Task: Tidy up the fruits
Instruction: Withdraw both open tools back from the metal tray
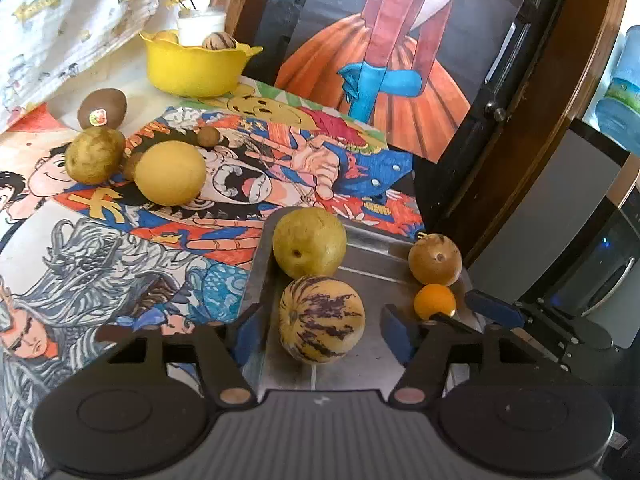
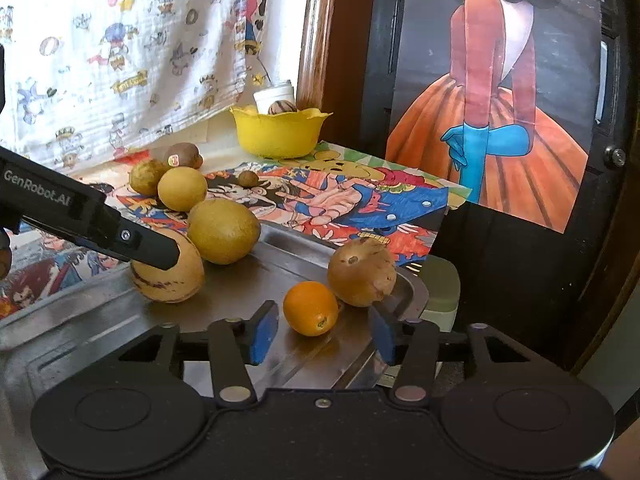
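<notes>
A metal tray (image 1: 372, 264) lay at the near right corner of the worktop (image 1: 132, 72) and carried four fruits. A striped melon (image 1: 322, 318) sat at the near left of the tray, with a green-yellow pear (image 1: 309, 242) touching it on the far side. A small orange (image 2: 311, 308) sat toward the right edge, just beside a brown-yellow round fruit (image 2: 362, 272) near the tray's far right rim.

The left hand-held gripper (image 1: 324, 330) was spread wide, its blue pads (image 1: 250, 330) standing on either side of the striped melon; contact could not be told. In the right wrist view, one of its black fingers crossed the top of that melon. The right hand-held gripper (image 2: 324, 330) was likewise spread wide, with the small orange between its pads and apart from both.

Off the tray, further fruits lay on colourful drawings (image 1: 280, 160) covering the worktop: a yellow fruit (image 1: 170, 172), a dull green fruit (image 1: 94, 154) beside it, a kiwi (image 1: 102, 108) with a sticker behind these, and a small brown nut-like fruit (image 1: 209, 136). A yellow bowl (image 1: 196, 70) stood at the far edge with fruit showing above its rim and a white cup (image 1: 200, 26) behind it. A patterned cloth (image 2: 120, 40) hung at the back left, and a painting (image 2: 500, 100) of a figure in an orange skirt stood at the right.
</notes>
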